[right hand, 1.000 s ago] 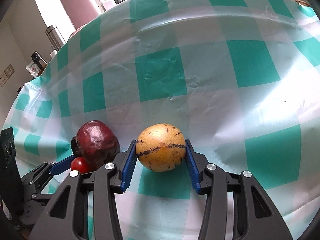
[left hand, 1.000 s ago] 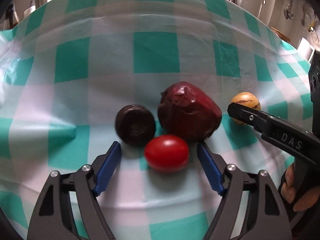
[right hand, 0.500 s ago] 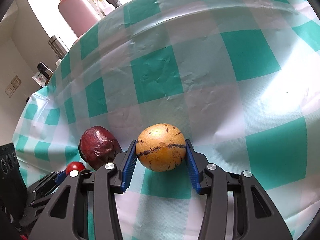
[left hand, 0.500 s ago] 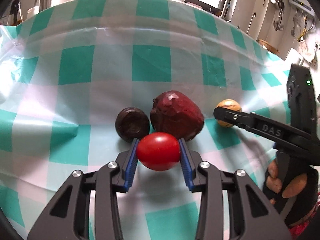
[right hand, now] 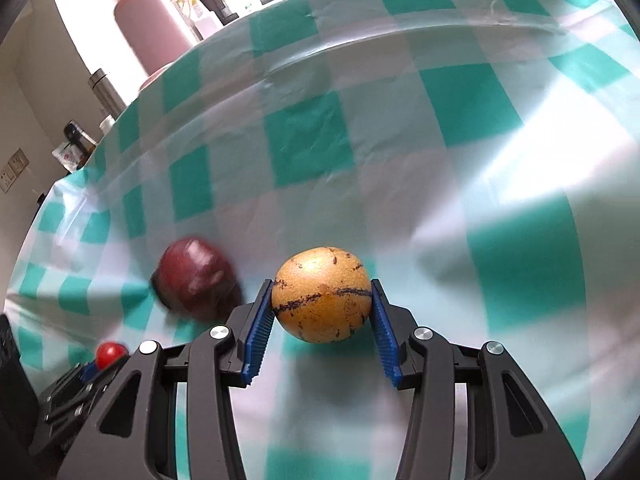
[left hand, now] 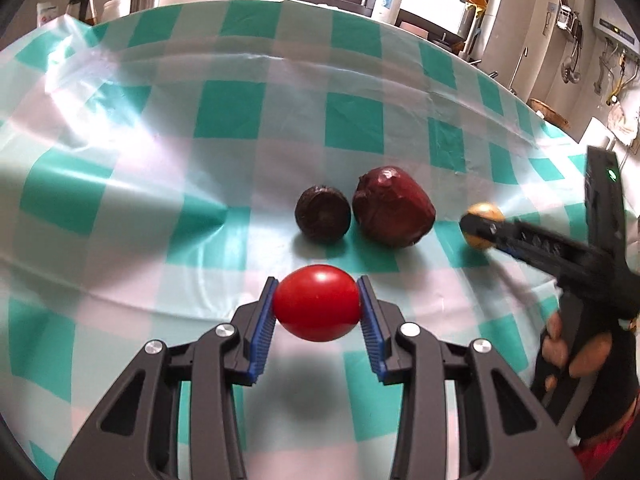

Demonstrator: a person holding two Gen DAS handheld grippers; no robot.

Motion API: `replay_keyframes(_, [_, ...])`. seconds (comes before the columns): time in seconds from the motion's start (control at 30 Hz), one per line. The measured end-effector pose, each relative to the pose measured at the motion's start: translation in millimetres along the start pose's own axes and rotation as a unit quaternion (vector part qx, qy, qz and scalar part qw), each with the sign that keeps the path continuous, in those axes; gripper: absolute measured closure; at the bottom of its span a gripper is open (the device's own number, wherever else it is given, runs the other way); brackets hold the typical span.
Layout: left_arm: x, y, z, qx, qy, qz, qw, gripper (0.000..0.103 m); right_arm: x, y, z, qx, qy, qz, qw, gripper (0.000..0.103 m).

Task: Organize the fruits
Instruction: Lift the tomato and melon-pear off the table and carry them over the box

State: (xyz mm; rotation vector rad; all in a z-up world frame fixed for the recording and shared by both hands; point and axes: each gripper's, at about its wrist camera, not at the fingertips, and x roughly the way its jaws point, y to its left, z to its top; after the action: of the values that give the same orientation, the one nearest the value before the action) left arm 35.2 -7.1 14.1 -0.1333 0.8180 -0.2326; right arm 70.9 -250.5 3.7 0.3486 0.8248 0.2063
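Since one second ago my left gripper (left hand: 317, 309) has closed on the red tomato (left hand: 316, 308) and pulled it back from the wrinkled dark red fruit (left hand: 394, 212) and the small, round blackish fruit (left hand: 323, 213), which remain together on the glossy checked tablecloth (left hand: 224, 112). So I judge the sorting is starting. From the right wrist, my right gripper (right hand: 322, 304) clamps the rough, speckled yellow fruit (right hand: 322, 294) as before, now farther from the blurred red one.
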Motion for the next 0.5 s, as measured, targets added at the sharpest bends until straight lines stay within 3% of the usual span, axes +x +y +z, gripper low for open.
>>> replay_keyframes(0.3, [-19, -1, -9, 0.005, -0.013, -0.014, 0.9998, 0.063, -48, 64, -64, -0.072, -0.009, -0.035, 0.997, 0.057])
replay_keyframes(0.5, [-30, -2, -23, 0.012, -0.015, -0.007, 0.9998, 0.063, -71, 82, -92, -0.083, -0.011, -0.024, 0.996, 0.057])
